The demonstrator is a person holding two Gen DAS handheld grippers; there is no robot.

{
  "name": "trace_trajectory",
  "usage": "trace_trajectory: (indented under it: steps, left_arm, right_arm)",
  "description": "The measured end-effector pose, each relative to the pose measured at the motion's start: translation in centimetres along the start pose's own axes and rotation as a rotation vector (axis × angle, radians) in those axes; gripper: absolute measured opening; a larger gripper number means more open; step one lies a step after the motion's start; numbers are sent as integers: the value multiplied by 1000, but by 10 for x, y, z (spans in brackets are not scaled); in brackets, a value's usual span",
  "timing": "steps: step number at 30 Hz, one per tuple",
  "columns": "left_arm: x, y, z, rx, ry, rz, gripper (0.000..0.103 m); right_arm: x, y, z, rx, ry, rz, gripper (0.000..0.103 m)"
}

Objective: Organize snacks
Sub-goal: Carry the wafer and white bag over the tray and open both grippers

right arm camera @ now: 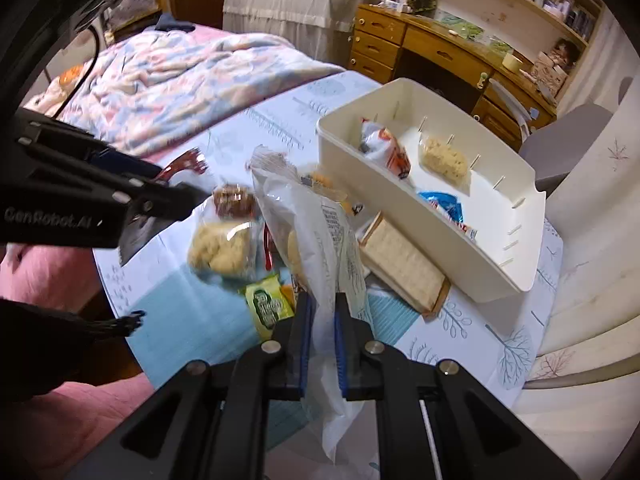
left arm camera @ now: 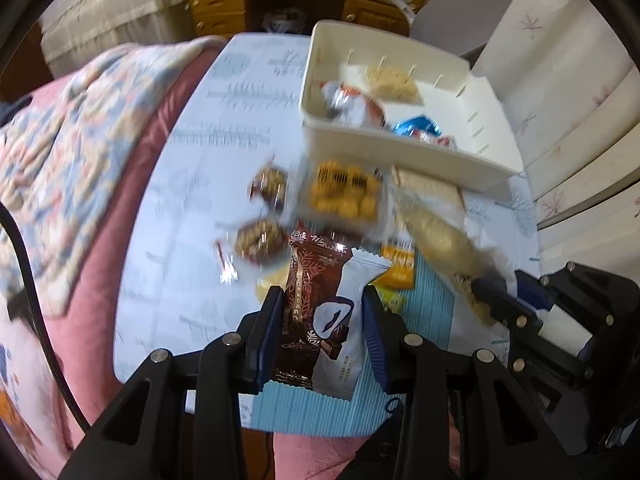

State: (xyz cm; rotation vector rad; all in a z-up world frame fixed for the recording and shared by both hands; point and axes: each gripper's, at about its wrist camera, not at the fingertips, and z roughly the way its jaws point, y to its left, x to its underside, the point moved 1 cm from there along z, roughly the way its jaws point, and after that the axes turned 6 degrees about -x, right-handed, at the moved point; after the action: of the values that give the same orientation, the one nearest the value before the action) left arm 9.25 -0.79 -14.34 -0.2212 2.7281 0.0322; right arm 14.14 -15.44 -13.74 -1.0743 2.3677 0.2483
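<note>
Two light, crinkly packets hang above the surface [right arm camera: 460, 328]: the left tool [left arm camera: 320, 312] pinches a stiff chocolate wrapper [left arm camera: 316, 320] mid-body, the right tool [right arm camera: 320, 312] clamps a floppy, slippery clear bag [right arm camera: 320, 232] near its seam.

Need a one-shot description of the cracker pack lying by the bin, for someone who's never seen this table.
Start at the cream bin on the pale blue tablecloth. Lying flat along its near wall, outside it, is the cracker pack. It is the only long, flat tan rectangle with a dotted face; the snacks around it are lumpy or in crinkled wrappers.
</note>
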Motion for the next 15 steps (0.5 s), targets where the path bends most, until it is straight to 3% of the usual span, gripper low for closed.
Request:
trace_trajectory:
  steps: [15]
  left_arm:
    - [-117, -19, -33, 36, -128, 177, 37]
  right_arm:
    - [-62, -50, -25, 93, -78, 201, 10]
